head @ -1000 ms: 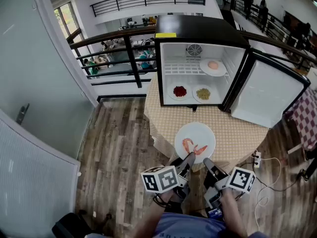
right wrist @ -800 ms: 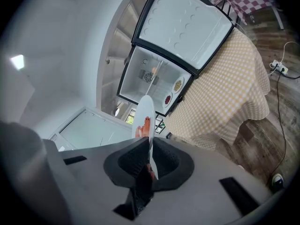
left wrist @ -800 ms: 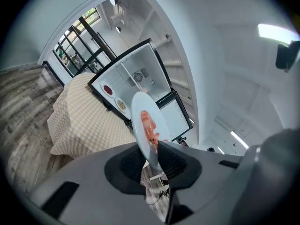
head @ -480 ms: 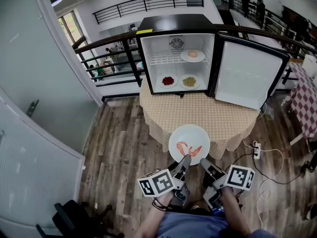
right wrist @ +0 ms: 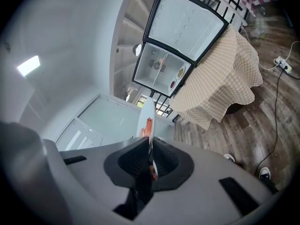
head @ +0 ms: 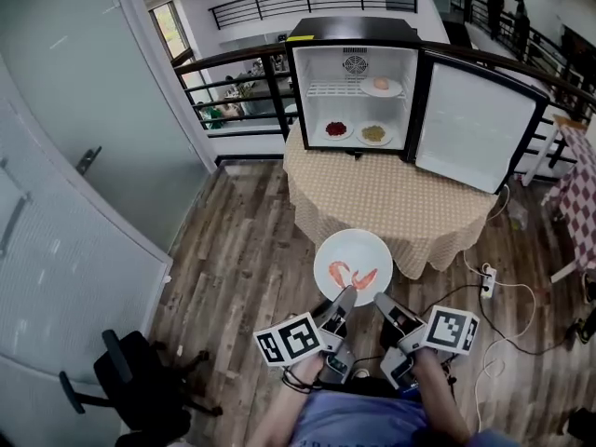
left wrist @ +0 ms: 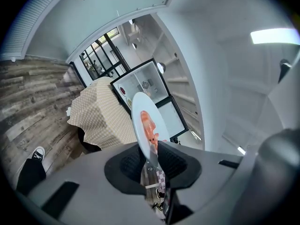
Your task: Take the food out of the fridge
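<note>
Plate (head: 353, 266) now clear of table (head: 410, 214), fridge (head: 354, 28) farther ahead; left gripper (head: 344, 299), right gripper (head: 382, 302) both clench near rim, keeping shrimp (head: 351, 276) level.

Plate backed off the table
The plate (head: 353, 266), clamped by left gripper (head: 343, 300) and right gripper (head: 383, 303), was over the table (head: 400, 208) near edge and is now clear, above the wood floor (head: 244, 250). The fridge (head: 356, 33) is farther off, and an office chair (head: 128, 391) is newly in view.

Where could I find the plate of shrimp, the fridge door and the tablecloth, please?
plate of shrimp (head: 358, 247): head view, bare white part above the shrimp.
fridge door (head: 466, 124): head view, middle of its inner panel.
tablecloth (head: 391, 194): head view, middle of the tabletop.
</note>
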Motion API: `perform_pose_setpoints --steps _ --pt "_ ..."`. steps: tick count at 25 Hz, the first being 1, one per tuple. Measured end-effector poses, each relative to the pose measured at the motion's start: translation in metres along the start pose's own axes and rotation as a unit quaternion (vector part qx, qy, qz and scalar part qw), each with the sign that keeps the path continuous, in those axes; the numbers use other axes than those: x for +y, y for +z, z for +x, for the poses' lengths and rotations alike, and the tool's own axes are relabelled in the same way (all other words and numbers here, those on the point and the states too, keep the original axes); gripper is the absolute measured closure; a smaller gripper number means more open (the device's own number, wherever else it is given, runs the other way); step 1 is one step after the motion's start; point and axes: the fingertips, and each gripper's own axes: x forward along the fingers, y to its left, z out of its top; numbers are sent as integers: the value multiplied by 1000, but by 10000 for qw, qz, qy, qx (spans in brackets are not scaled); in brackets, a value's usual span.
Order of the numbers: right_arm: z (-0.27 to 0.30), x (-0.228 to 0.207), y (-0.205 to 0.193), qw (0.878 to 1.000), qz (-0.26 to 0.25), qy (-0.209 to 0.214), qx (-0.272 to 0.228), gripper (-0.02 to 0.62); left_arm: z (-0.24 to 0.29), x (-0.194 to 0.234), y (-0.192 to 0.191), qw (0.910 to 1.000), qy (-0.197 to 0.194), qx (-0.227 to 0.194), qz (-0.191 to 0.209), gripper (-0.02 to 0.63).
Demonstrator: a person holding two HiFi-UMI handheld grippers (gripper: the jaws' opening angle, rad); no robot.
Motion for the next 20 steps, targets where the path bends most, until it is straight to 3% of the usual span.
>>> perform_pose_setpoints --steps 9,20 --pt "-3 9 -23 9997 -121 90 215 565 -28 1 -5 9997 167 -205 -6 523" --pt "7 18 -18 9997 -128 160 114 565 -24 1 9 9996 177 -185 88 525"
